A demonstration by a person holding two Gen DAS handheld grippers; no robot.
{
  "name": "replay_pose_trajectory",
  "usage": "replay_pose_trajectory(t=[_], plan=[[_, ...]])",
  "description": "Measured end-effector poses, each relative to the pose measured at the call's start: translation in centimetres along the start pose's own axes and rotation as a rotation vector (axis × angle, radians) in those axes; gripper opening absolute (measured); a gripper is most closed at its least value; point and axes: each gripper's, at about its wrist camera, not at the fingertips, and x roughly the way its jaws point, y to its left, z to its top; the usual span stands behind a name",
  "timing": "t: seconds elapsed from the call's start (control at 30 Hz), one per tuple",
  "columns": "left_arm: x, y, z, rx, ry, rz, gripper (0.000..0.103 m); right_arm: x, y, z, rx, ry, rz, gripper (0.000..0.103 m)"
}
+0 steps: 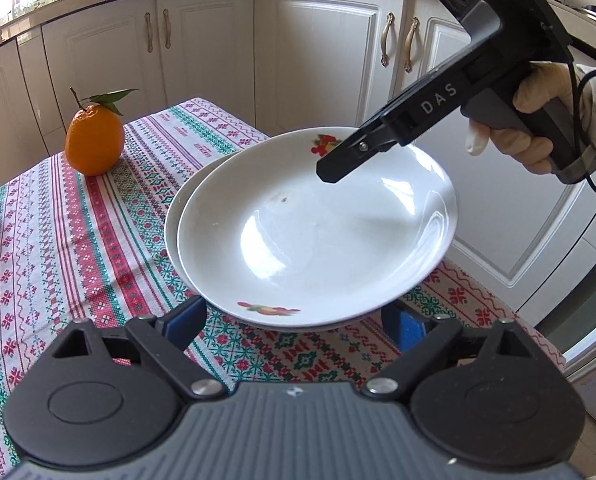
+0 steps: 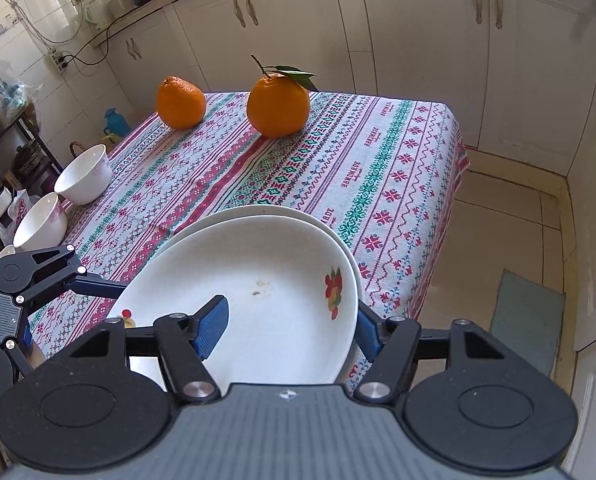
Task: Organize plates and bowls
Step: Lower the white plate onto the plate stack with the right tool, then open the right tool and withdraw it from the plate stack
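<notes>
At the near right corner of the table, two white plates sit stacked, the top plate nested slightly off-centre over the lower plate, so the lower rim shows as a crescent on the far side. The right gripper has the top plate's near rim between its jaws, one blue pad over the inside surface and the other outside below the rim; they look closed on it, probably to steady or shift the plate into line with the one beneath. The left gripper stands wide, its pads either side of the stack's edge and touching nothing, which I judge to be a release or a wait. Only the right wrist view shows two white bowls at the far left edge, well apart from the plates, and both oranges side by side toward the far end. Only the left wrist view shows the gloved hand holding the right gripper's handle, and the fruit motif on the plate's near rim.
</notes>
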Motion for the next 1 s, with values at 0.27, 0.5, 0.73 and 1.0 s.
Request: replay_pose_trajectory(t=[0.27, 0.5, 0.73, 1.0], plan=[[-0.2, 0.0, -0.1, -0.001, -0.006, -0.006, 0.094, -0.4, 0.3, -0.3, 0.001, 0.007, -0.026, 0.072], [-0.3, 0.0, -0.1, 0.002, -0.011, -0.005, 0.094, -0.3, 0.9, -0.5, -0.014, 0.029, -0.085, 0.072], [-0.4, -0.1, -0.1, 0.008, -0.017, 0.000, 0.094, -0.3, 1.6, -0.6, -0.043, 0.038, -0.118, 0.078], [-1.6, -0.1, -0.4, 0.025, -0.051, 0.019, 0.094, -1.3, 3.9, -0.5, -0.098, -0.003, -0.135, 0.100]])
